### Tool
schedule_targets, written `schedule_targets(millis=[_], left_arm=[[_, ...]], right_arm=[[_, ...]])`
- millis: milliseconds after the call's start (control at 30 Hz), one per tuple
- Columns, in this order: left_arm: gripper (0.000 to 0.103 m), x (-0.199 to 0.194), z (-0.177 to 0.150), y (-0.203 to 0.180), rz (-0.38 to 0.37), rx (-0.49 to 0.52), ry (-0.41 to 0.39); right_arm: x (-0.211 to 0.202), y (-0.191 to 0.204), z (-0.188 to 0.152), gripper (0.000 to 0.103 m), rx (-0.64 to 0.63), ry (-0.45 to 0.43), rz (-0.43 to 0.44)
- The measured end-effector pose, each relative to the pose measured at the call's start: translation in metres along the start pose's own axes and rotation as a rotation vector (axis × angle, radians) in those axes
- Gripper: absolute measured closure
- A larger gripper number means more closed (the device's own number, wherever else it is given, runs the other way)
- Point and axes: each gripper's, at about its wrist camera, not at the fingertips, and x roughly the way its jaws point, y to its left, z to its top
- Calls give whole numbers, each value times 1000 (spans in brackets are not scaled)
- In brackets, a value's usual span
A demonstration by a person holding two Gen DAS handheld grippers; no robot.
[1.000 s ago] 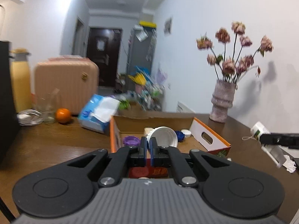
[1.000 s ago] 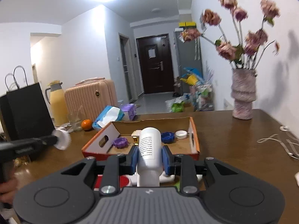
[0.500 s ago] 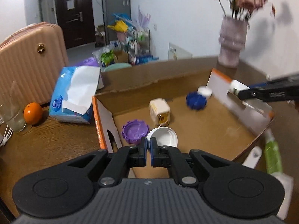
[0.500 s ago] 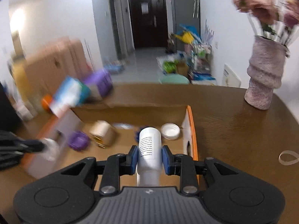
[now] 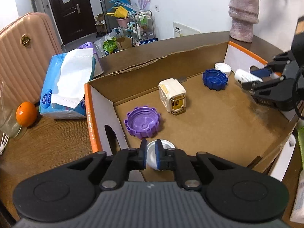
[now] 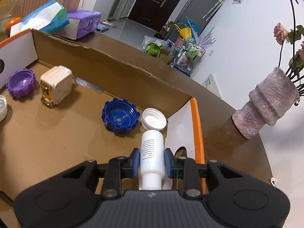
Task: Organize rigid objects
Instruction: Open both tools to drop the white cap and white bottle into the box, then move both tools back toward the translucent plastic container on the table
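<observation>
Two things are in your grippers over the cardboard box [image 5: 209,125]. Your right gripper [image 6: 152,162] is clamped on a smooth white plastic bottle [image 6: 152,152] with a printed label, hanging over the box's right end by the orange-edged wall; its neck end disappears behind the gripper body, so you can't see whether it's capped. Your left gripper [image 5: 151,156] has a white round lid [image 5: 152,152] between its blue pads, low over the near-left of the box floor, and the jaws are opening. Most of that lid is hidden by the fingers, so whether the pads are touching it is hard to call.

On the matte brown floor: a ridged purple cap [image 5: 142,121] lying open side up, a matching blue cap [image 6: 120,118], a threaded small white cap [image 6: 154,118] just beside the blue one, and a blocky cream charger [image 5: 172,96] with a gold face. Something thin and clear against the back wall is too blurry to identify.

Outside sit a tissue pack [image 5: 66,83], an orange [image 5: 26,114], and a rough, ribbed vase [image 6: 266,106].
</observation>
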Motion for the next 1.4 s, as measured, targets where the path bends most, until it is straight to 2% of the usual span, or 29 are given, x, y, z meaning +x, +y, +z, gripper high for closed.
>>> schedule_targets(millis=[67, 133, 233, 300, 367, 400, 467, 533, 567, 667, 867, 1067, 1133, 1267, 1400], left_arm=[[73, -5, 1, 3, 3, -22, -8], [64, -13, 3, 4, 9, -34, -18], [63, -29, 6, 3, 22, -48, -31], [58, -43, 8, 2, 29, -58, -49], [45, -60, 10, 0, 46, -69, -79], [44, -69, 11, -1, 56, -73, -102], [43, -86, 12, -5, 72, -70, -127], [41, -105, 12, -8, 79, -79, -155], [38, -114, 11, -11, 84, -81, -169], [28, -144, 5, -20, 127, -82, -232], [3, -203, -20, -42, 189, -107, -428], [0, -248, -50, -63, 214, -157, -571], [0, -261, -63, -69, 221, -196, -614], [0, -278, -101, -84, 247, -247, -687], [0, -288, -145, -101, 252, -260, -680]], right_arm=[[-3, -1, 0, 77, -7, 0, 8], [-10, -5, 1, 77, -14, -13, -4], [-24, -13, 5, 75, 3, -24, 18], [-36, -19, 6, 73, 14, -43, 19], [-52, -24, 7, 71, 18, -65, 17], [-62, -27, 7, 69, 21, -78, 20], [-80, -31, 5, 65, 30, -105, 28], [-100, -36, 1, 54, 40, -140, 48], [-111, -38, -3, 53, 44, -159, 52], [-139, -41, -15, 52, 41, -204, 49], [-197, -59, -42, 43, 92, -334, 48], [-248, -73, -73, 31, 184, -461, 64], [-262, -73, -86, 16, 205, -518, 65], [-284, -70, -118, 13, 276, -597, 83], [-299, -64, -153, 10, 339, -615, 147]])
